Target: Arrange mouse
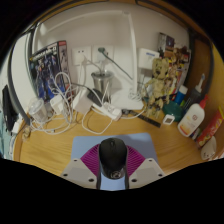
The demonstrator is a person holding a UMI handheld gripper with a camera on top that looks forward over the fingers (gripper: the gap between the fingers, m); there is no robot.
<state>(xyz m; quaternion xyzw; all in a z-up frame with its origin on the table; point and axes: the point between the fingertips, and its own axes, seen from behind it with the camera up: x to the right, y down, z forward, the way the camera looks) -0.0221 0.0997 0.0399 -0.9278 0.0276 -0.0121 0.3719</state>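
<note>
The black mouse (113, 160) sits between the two fingers of the gripper (113, 172), its rear half sunk out of sight at the bottom of the view. The magenta pads (92, 160) flank it closely on both sides; whether they actually press its shell or leave a sliver of gap cannot be told. Under the mouse lies a pale blue-grey mouse mat (140, 145), whose far edge shows just ahead of the mouse while its near part is covered by the fingers.

Beyond the mat, a strip of bare wooden desk (60, 142) stretches ahead of the mouse and to its left (the only open room). Farther back, a tangle of white cables and adapters (95, 112) crowds the wall, hard to separate. Right of the mouse stand an orange-and-white bottle (193, 118) and small figurines (160, 68), detail unreadable.
</note>
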